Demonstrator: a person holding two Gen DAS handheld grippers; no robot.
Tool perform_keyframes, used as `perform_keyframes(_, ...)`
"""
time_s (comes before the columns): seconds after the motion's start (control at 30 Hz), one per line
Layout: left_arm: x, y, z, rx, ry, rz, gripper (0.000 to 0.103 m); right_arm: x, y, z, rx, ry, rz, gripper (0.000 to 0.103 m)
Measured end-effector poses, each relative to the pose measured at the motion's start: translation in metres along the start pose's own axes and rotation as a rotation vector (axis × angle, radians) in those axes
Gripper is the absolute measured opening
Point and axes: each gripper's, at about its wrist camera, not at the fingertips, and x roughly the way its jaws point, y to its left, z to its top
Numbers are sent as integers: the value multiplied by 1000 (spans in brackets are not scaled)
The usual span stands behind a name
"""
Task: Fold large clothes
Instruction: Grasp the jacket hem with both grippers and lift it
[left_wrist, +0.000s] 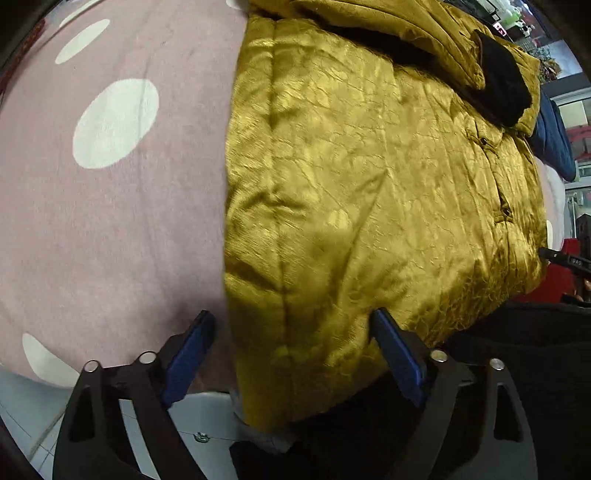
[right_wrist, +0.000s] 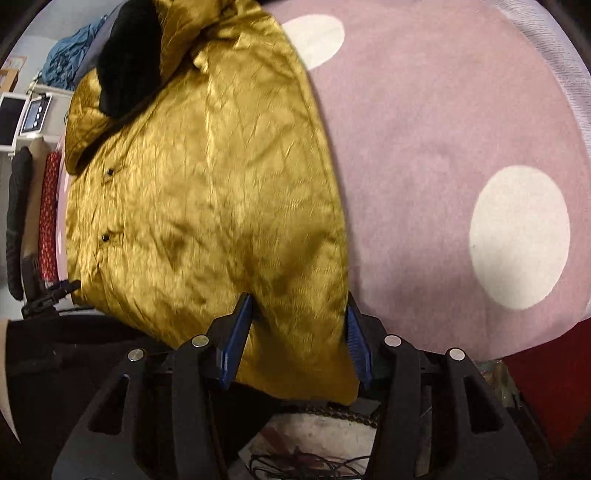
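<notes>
A large mustard-gold padded jacket (left_wrist: 369, 177) with a black collar (left_wrist: 506, 85) lies flat on a pink cloth with white dots (left_wrist: 110, 184). My left gripper (left_wrist: 291, 321) is open, its blue pads straddling the jacket's near hem corner. In the right wrist view the same jacket (right_wrist: 192, 192) lies buttons up, black collar (right_wrist: 129, 59) at the far end. My right gripper (right_wrist: 299, 306) is open, its blue pads either side of the hem's other corner. The right gripper's tip (left_wrist: 554, 254) shows at the right edge of the left wrist view.
A blue garment (left_wrist: 554, 140) lies beyond the collar, also in the right wrist view (right_wrist: 70, 55). The pink cloth (right_wrist: 443, 147) spreads wide to the right. A red patterned cloth (right_wrist: 48, 214) and a black item (right_wrist: 16, 221) lie at the left. Cables (right_wrist: 306, 461) lie below the table edge.
</notes>
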Motion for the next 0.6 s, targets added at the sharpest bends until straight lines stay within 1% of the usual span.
perform_keyframes(0.1,0,-5,-8,5,-2,18,66,5,9,-2,-17,0,-12,49)
perform_keyframes(0.13,-1,-5,-9,0,-8,24,53,6,10,-1,-18,2,-28,44)
perform_keyframes(0.17,-3,-6,-6,-8,-14,20,37,8,14,0,-25,8,-46,32)
perform_keyframes(0.2,-7,-3,-6,-30,-20,-4,29,9,18,1,-31,14,-41,25)
perform_keyframes(0.23,-9,0,-6,-43,-23,-16,18,11,24,2,-38,19,-35,18)
perform_keyframes(0.27,-14,4,-5,-45,-26,-24,14,12,32,4,-54,17,-35,14)
perform_keyframes(0.37,-30,5,-3,-3,-47,-17,9,11,54,6,-101,10,-9,11)
perform_keyframes(0.43,-50,11,-4,15,-78,13,8,12,70,7,-119,4,-2,11)
perform_keyframes(0.47,-61,11,8,10,-90,19,8,12,77,7,-124,6,7,10)
perform_keyframes(0.5,-74,20,5,-7,-114,27,8,11,81,7,-128,9,23,10)
perform_keyframes(0.53,-80,26,9,-23,-127,31,8,11,87,5,-132,13,43,10)
perform_keyframes(0.6,-93,38,5,-49,-143,43,8,11,89,3,-151,37,65,10)
